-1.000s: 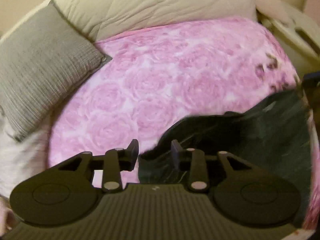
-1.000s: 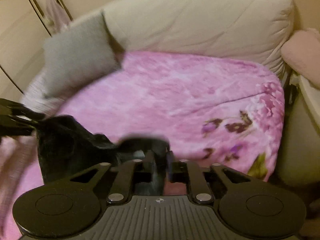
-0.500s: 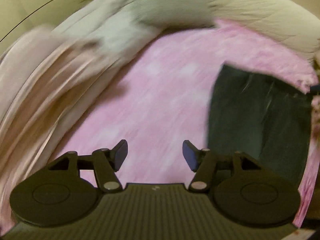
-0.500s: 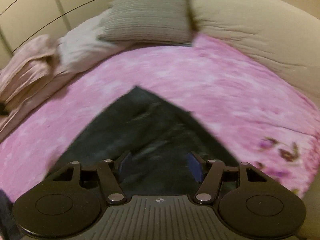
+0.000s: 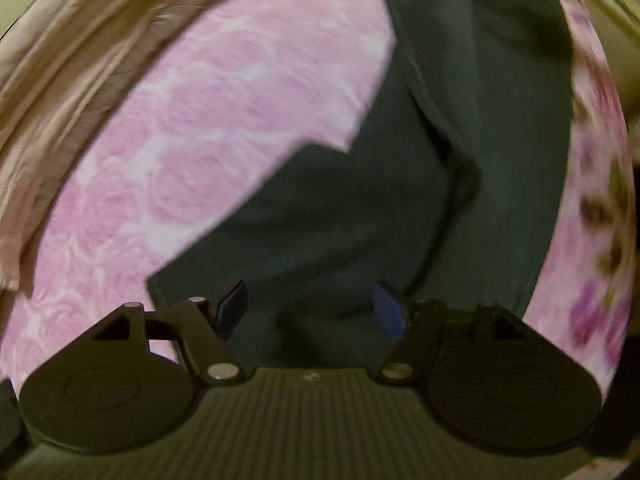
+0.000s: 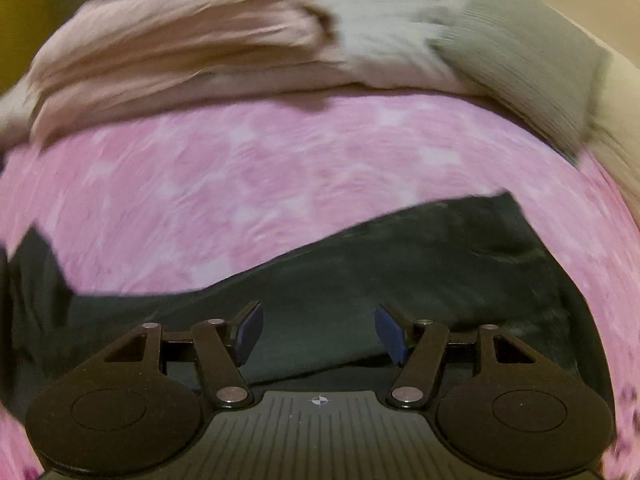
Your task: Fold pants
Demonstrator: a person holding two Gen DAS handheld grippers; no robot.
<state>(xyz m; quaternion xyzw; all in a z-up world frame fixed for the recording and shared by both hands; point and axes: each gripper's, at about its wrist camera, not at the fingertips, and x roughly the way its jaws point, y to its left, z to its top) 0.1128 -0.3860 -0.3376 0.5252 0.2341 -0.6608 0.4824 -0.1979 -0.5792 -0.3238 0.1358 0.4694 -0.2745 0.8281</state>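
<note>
1. The pants (image 5: 420, 200), dark green-black, lie spread on the pink rose-print bedspread (image 5: 248, 112), and both grippers hang over them, pointing steeply down.
2. The left gripper (image 5: 310, 312) is released: its jaws have just been opening, the blue pads (image 5: 386, 312) stand well apart, and nothing is pinched between them. Only the pants' cloth shows behind the gap, lying flat below.
3. Out from the left gripper, the pants run up the left wrist view as a long leg with a lengthwise crease, while a second flap angles off to the left, ending in a stepped corner against the bedspread.
4. Beyond the pants on the left, a rumpled beige blanket (image 5: 80, 64) edges the bedspread; on the pants' right a strip of the bedspread carries purple flowers.
5. The right gripper (image 6: 318, 334) is likewise let go, its jaws just having opened, pads apart with no cloth between them; the pants lie beneath and beside it.
6. In the right wrist view the pants stretch across the lower frame, with their upper edge slanting up to the right.
7. Past the pants, across the bedspread (image 6: 280, 176), sit the blurred beige blanket (image 6: 172, 44) and a grey ribbed pillow (image 6: 528, 64) at the far right.
</note>
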